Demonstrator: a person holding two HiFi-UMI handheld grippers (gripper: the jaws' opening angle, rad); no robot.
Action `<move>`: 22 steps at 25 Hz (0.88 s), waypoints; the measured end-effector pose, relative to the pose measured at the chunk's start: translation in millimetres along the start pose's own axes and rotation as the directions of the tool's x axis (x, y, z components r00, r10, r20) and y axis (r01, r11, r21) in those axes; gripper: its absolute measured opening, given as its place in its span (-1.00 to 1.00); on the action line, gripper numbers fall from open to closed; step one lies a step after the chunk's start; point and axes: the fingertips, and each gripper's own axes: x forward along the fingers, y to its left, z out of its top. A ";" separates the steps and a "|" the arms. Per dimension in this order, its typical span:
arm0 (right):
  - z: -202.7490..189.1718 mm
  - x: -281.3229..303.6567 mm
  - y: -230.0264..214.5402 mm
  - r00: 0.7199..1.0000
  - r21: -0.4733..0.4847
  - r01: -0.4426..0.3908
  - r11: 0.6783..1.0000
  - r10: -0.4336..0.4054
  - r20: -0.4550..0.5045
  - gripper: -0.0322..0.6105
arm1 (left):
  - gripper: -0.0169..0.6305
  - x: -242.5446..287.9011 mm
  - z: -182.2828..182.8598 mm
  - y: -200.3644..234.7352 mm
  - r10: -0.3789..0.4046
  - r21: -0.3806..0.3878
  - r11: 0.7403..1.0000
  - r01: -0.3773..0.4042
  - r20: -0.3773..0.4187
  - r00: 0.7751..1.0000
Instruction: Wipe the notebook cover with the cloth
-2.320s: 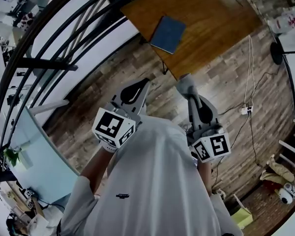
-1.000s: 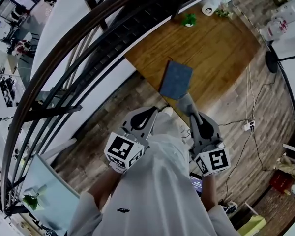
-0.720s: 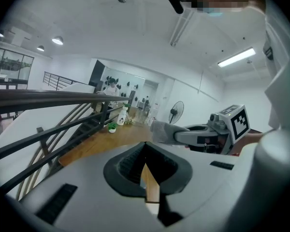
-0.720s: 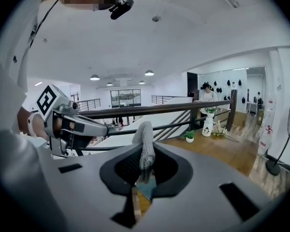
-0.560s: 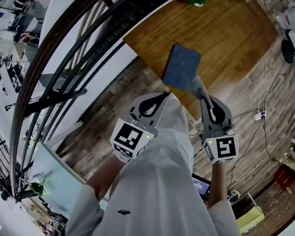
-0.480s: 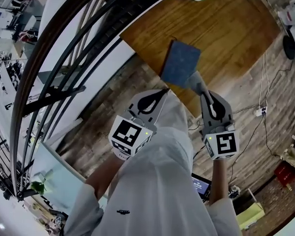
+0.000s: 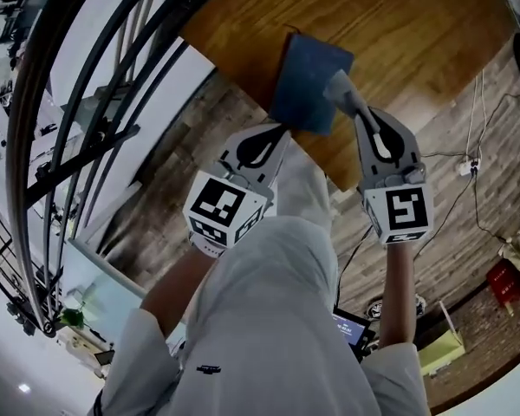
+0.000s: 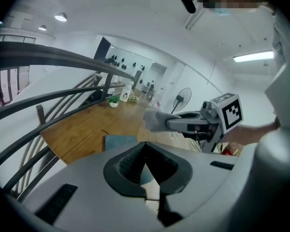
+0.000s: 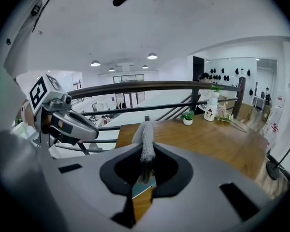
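A dark blue notebook lies closed near the front corner of the wooden table. My right gripper is shut on a grey cloth, which hangs over the notebook's right edge. In the right gripper view the cloth sticks up between the jaws, with a sliver of the notebook below it. My left gripper is shut and holds nothing, short of the notebook's near edge, off the table. The left gripper view shows the notebook ahead and the cloth to the right.
A dark metal railing curves along the table's left side. A small potted plant and a white ornament stand at the table's far end. Cables run over the wood floor on the right, near a standing fan.
The person has walked up to the table, so the notebook is much closer. My right gripper with the cloth now reaches over the notebook's edge. The left gripper has come along, still shut.
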 end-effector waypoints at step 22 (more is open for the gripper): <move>-58.5 105.7 -75.7 0.994 -0.023 0.027 0.999 -0.030 -0.110 -0.79 | -0.89 75.2 -106.9 60.2 0.045 -0.047 0.997 -0.054 -0.181 0.982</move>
